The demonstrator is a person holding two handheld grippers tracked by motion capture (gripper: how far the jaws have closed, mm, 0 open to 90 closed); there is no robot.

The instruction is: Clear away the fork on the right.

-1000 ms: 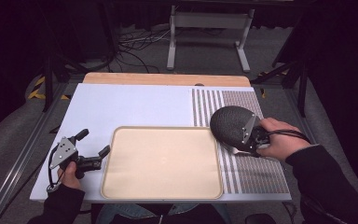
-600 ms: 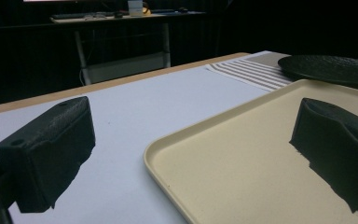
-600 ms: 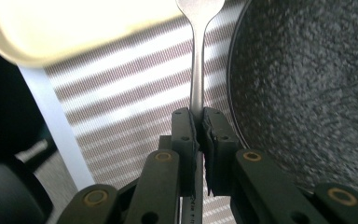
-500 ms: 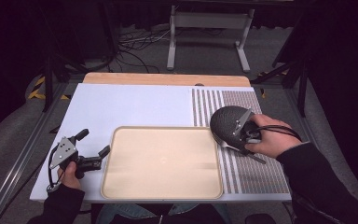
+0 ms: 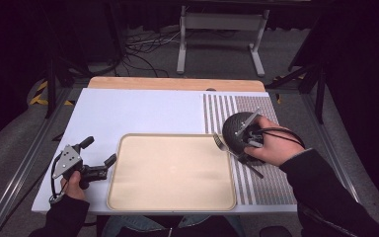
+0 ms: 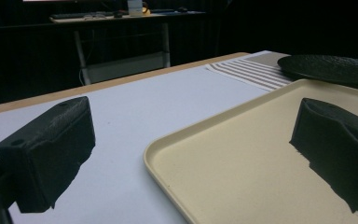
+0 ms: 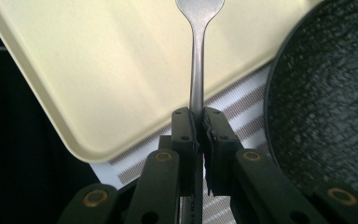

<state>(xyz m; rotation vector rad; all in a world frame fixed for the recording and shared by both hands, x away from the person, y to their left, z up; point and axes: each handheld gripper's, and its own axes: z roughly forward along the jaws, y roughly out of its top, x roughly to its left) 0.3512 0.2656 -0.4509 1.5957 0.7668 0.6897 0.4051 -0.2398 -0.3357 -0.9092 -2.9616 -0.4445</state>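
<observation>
Fork: one, clamped in right hand-held gripper; one tray; one plate.

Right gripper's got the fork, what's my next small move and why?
Probably carry the fork further over the beige tray and lower it there: the right gripper is clamped on its handle, its tines already reach the tray's edge, and the tray is bare.
</observation>
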